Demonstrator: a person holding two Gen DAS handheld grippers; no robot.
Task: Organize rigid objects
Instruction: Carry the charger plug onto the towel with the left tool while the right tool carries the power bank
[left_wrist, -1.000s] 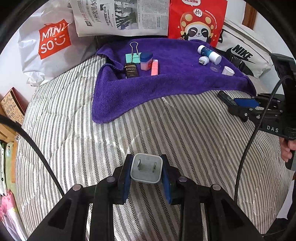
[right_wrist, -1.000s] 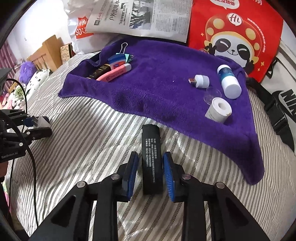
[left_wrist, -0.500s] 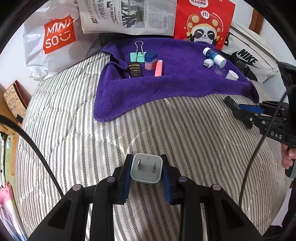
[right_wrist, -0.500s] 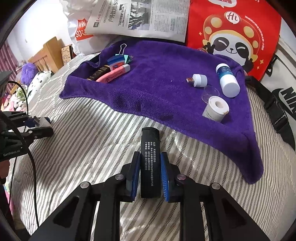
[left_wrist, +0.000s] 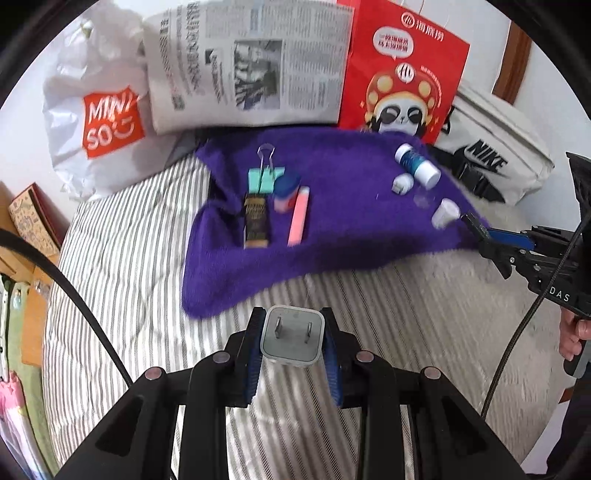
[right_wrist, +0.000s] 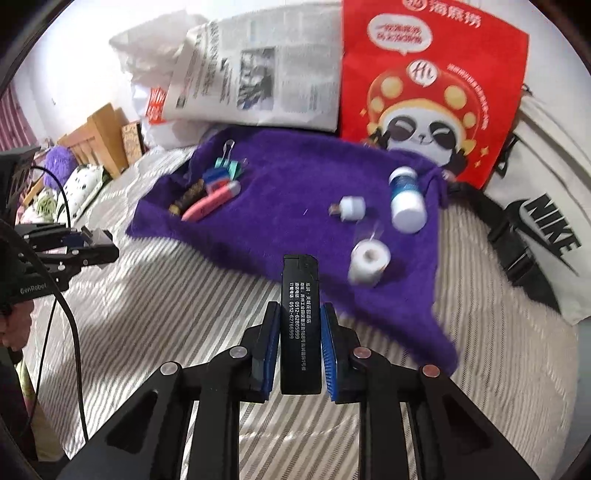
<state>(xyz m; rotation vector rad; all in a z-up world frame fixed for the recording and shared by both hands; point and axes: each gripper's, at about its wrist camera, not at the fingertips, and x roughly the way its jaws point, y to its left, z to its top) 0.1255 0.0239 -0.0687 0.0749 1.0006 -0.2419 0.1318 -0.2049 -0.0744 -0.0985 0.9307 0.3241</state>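
My left gripper (left_wrist: 292, 341) is shut on a white plug adapter (left_wrist: 292, 338) with its two prongs facing me, lifted over the striped bed near the front edge of a purple towel (left_wrist: 351, 229). My right gripper (right_wrist: 299, 343) is shut on a black lighter (right_wrist: 300, 317) with white print, raised above the towel's (right_wrist: 288, 206) near edge. On the towel's left side lie a binder clip (left_wrist: 266, 173), a dark box (left_wrist: 255, 221), a blue-capped pink item (left_wrist: 285, 190) and a pink stick (left_wrist: 299, 216). At its right lie a white bottle (right_wrist: 406, 199), a small white USB piece (right_wrist: 351, 208) and a tape roll (right_wrist: 369, 262).
A white shopping bag (left_wrist: 99, 122), a newspaper (left_wrist: 251, 66), a red panda bag (left_wrist: 402, 74) and a white sports bag (left_wrist: 491, 158) line the back. The striped bedcover (left_wrist: 122, 277) spreads in front. A person's hand (left_wrist: 572, 339) shows at the right edge, a wooden bed frame (right_wrist: 99, 136) at far left.
Both grippers have risen off the bedcover with their objects and moved toward the towel. The right jaws closed onto the black lighter, which lay on the bed a second ago.
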